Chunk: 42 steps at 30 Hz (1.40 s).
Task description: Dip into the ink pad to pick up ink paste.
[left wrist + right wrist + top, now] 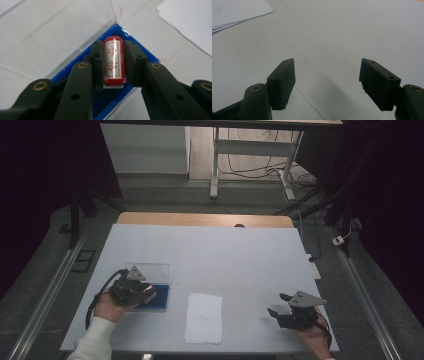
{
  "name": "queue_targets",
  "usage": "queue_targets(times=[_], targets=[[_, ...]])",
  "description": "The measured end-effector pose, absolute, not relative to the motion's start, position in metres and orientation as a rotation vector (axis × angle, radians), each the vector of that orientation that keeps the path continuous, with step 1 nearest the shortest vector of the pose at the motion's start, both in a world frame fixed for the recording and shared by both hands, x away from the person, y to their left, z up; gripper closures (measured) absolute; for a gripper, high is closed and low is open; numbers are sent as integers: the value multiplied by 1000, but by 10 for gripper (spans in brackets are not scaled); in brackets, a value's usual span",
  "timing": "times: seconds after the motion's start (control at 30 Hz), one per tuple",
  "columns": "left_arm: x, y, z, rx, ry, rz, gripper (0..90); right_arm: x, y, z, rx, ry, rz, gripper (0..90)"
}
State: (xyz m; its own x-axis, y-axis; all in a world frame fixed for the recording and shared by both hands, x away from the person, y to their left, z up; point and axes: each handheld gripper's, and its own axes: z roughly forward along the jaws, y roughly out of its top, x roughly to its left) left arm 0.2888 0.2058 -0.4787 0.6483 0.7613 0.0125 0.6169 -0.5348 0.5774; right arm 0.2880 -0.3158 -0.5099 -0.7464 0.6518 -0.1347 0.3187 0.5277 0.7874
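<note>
A red cylindrical stamp (pixel 114 61) with a white label and red characters lies between the jaws of my left gripper (pixel 114 53), which is shut on it. It sits over a blue tray (pixel 150 57) with a clear lid (pixel 148 270) opened behind it. In the high view my left gripper (pixel 145 295) rests over the blue tray (pixel 161 302) at the table's left. A stack of white paper (pixel 204 317) lies at the front middle. My right gripper (pixel 278 304) stands open over bare table at the right, nothing between its jaws (pixel 327 80).
The white table top (pixel 225 255) has a wooden edge at the back. The paper stack's corner (pixel 234 12) shows at the upper left of the right gripper view. Metal rails run along both sides of the table; a desk frame and cables stand beyond.
</note>
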Motion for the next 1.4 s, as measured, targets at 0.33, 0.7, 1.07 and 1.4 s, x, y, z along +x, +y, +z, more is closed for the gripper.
queue_targets(times=[0.33,0.7,1.07,1.4], targets=[[291,208,-483,2330,1084,339,700,288,-317,-510,801,2359,1076,285],[292,206,-483,2362,1088,342,701,288,-316,-511,801,2363,1077,285],[296,202,-480,2405,1107,319,704,287,-316,-511,795,2365,1078,285],[298,201,-480,2418,1111,306,705,287,-315,-511,796,2368,1063,285]])
